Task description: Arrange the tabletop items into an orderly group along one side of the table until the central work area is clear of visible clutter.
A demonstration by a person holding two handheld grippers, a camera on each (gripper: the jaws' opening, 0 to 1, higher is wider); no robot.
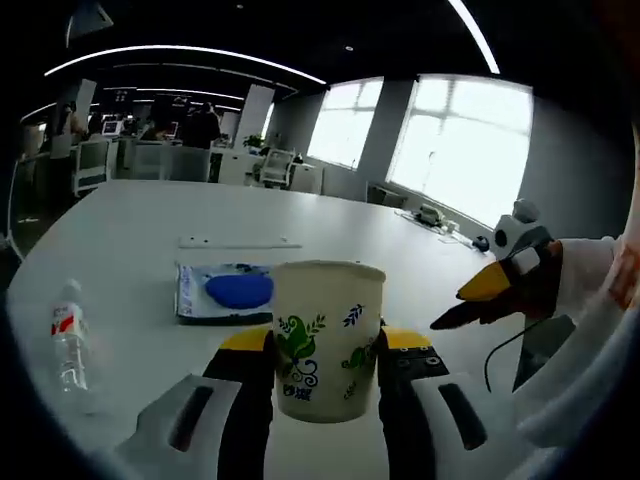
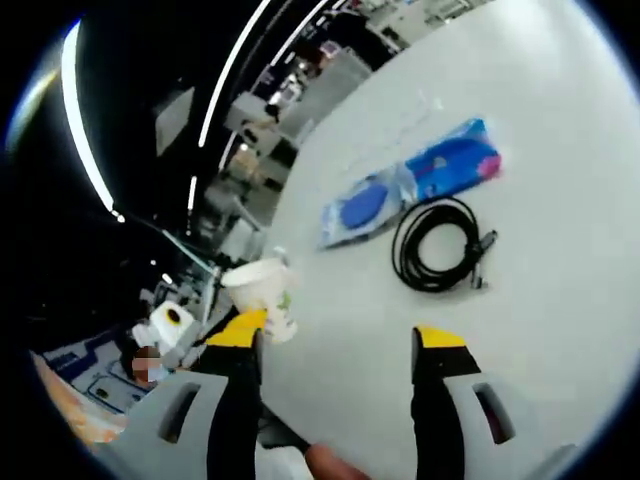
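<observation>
A paper cup (image 1: 328, 335) printed with green and blue leaves stands upright on the white table (image 1: 130, 230), and my left gripper (image 1: 326, 345) is shut on its lower half, one jaw against each side. Just behind the cup lies a blue packet (image 1: 225, 290). My right gripper (image 1: 465, 305) reaches in from the right beside the cup, its yellow-tipped fingers apart. In the right gripper view my right gripper (image 2: 338, 340) is open over bare table with nothing between its jaws. Beyond it lie a coiled black cable (image 2: 435, 245) and the blue packet (image 2: 400, 190); the cup (image 2: 262, 295) shows at the left.
A clear plastic water bottle (image 1: 68, 340) stands at the table's left. A flat pale strip (image 1: 240, 242) lies farther back. Small items (image 1: 430, 215) sit near the far right edge. Office chairs and desks (image 1: 150, 160) stand beyond the table.
</observation>
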